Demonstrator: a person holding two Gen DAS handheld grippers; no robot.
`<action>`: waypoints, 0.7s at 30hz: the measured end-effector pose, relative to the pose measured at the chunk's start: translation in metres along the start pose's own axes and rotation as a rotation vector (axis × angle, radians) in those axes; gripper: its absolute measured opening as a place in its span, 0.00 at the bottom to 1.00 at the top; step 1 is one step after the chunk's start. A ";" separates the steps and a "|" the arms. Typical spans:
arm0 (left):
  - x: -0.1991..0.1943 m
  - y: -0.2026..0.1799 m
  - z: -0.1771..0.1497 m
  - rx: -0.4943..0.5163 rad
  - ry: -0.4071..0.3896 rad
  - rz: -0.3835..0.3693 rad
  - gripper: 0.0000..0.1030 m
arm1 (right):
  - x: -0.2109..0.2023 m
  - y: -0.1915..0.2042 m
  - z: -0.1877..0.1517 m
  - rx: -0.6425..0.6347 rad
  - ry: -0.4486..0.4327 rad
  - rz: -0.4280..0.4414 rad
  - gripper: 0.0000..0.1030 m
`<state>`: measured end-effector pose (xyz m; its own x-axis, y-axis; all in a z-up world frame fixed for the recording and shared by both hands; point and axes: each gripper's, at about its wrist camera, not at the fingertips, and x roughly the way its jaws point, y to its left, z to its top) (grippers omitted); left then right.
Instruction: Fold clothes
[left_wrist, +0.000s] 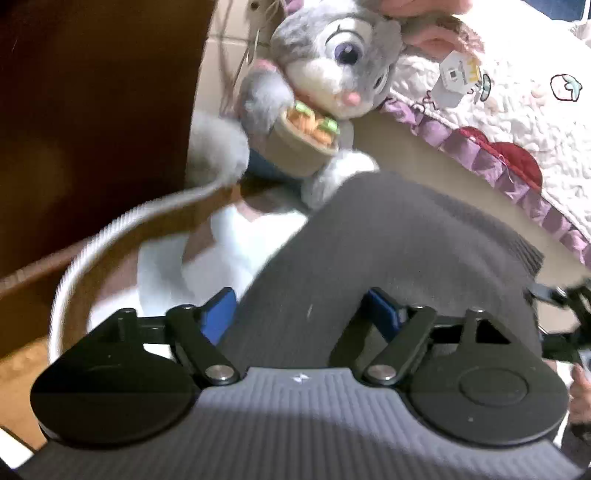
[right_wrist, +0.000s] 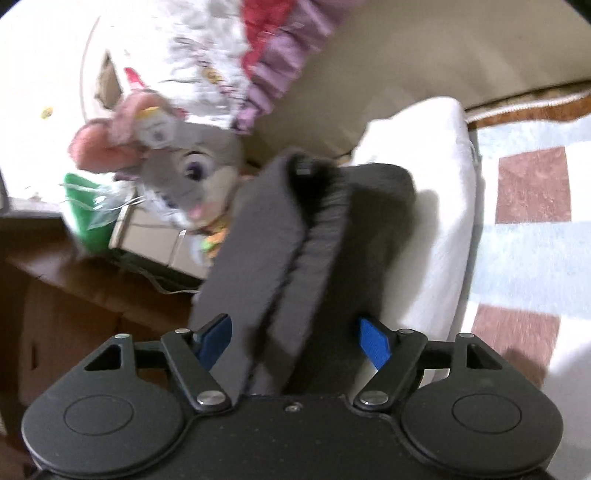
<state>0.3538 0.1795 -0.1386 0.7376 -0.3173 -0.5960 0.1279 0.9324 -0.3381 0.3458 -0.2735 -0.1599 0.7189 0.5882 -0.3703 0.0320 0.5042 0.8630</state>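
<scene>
Each camera sits just behind its own claw and looks forward along the two blue fingers, very close to the cloth.

The left wrist view has the left claw (left_wrist: 303, 314) at the bottom and looks over a dark grey garment (left_wrist: 388, 258) toward a plush rabbit (left_wrist: 332, 66) and a quilt (left_wrist: 517, 122) at the upper right.

The right wrist view, behind the right claw (right_wrist: 293, 341), faces the same garment (right_wrist: 295, 240), bunched up close. Rabbit (right_wrist: 195, 177) and quilt (right_wrist: 221, 55) lie beyond, so both views share these.
</scene>
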 end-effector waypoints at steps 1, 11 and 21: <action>0.002 0.009 -0.006 -0.037 -0.004 -0.018 0.79 | 0.000 -0.005 0.001 0.015 -0.019 0.011 0.78; 0.015 0.051 -0.024 -0.228 -0.059 -0.158 0.88 | -0.039 -0.016 -0.008 0.049 -0.148 0.026 0.78; 0.038 0.059 -0.038 -0.332 0.044 -0.172 0.97 | 0.002 -0.026 0.008 0.008 -0.093 0.022 0.84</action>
<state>0.3640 0.2162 -0.2087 0.6942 -0.4778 -0.5383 0.0198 0.7603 -0.6493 0.3521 -0.2902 -0.1803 0.7811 0.5376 -0.3177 0.0207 0.4862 0.8736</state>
